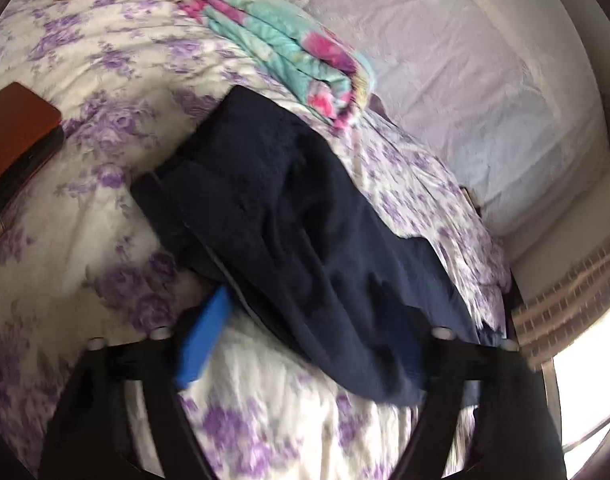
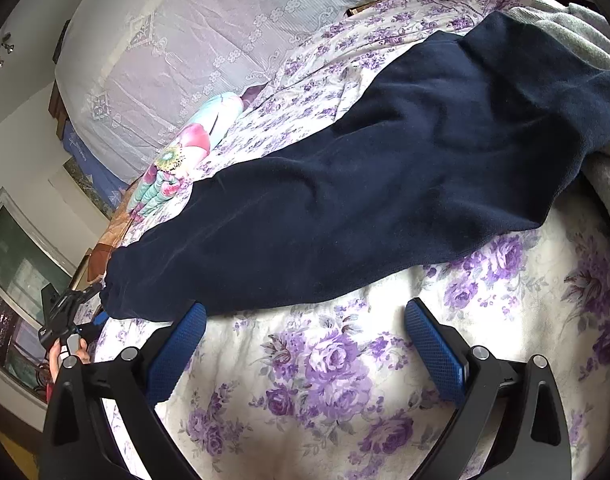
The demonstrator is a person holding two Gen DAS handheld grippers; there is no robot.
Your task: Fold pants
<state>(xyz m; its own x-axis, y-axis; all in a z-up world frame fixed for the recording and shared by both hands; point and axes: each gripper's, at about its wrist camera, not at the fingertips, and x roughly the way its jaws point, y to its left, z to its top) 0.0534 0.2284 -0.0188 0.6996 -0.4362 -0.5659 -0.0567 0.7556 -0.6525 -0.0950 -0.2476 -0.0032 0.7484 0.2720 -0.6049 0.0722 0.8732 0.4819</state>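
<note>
Pants (image 2: 385, 184), dark navy, flat on the floral bed cover (image 2: 325, 380); right gripper (image 2: 305, 356) wide apart, nothing between its blue pads, pants just ahead of its fingertips, left pad at the hem edge; left gripper (image 1: 305, 344) partly spread, pants cuff draped across the gap over its right finger, grip cannot be told; beyond the pants, folded teal-pink blanket (image 1: 289, 48); farthest, lace-covered pillow (image 2: 193, 52).

Left wrist view motion-blurred; pants (image 1: 289, 216) hem covers left gripper (image 1: 305, 356) right pad. Grey garment (image 2: 585, 40) cut by right wrist frame edge.
</note>
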